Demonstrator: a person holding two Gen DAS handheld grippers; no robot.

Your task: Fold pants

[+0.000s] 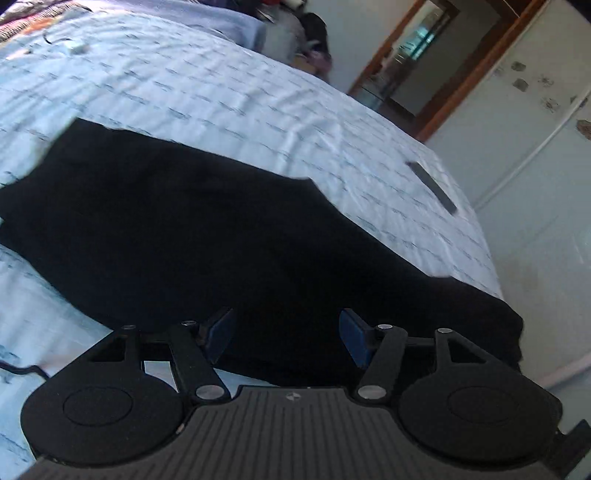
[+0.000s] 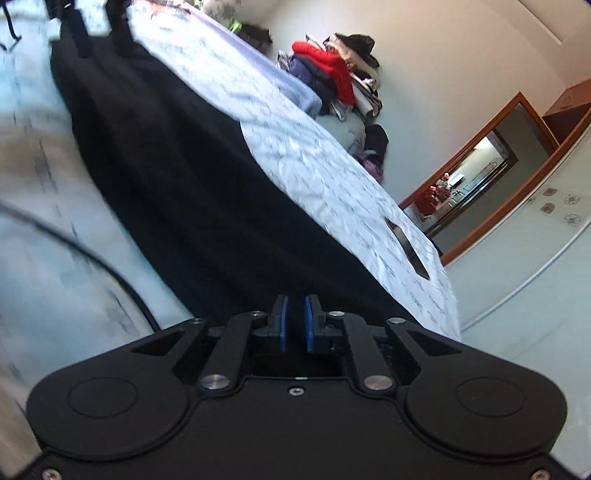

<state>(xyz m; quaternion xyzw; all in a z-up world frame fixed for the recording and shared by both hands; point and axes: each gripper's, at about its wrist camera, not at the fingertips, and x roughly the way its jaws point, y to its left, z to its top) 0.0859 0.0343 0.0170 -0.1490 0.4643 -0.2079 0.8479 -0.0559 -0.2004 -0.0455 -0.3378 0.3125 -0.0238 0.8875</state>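
Observation:
Black pants (image 1: 207,229) lie spread along a light blue patterned bed sheet (image 1: 221,92). My left gripper (image 1: 286,332) is open, its blue pads wide apart just above the near edge of the pants. In the right wrist view the pants (image 2: 192,192) run away from me as a long dark strip. My right gripper (image 2: 296,321) has its blue pads nearly together with dark cloth between them, shut on one end of the pants. The left gripper (image 2: 99,33) shows at the far end of the pants.
A dark flat bar-shaped object (image 1: 434,186) lies on the sheet near the bed's far edge, also in the right wrist view (image 2: 408,251). A pile of clothes (image 2: 336,74) sits by the wall. A black cable (image 2: 92,266) crosses the sheet. A wooden doorway (image 1: 424,59) is beyond the bed.

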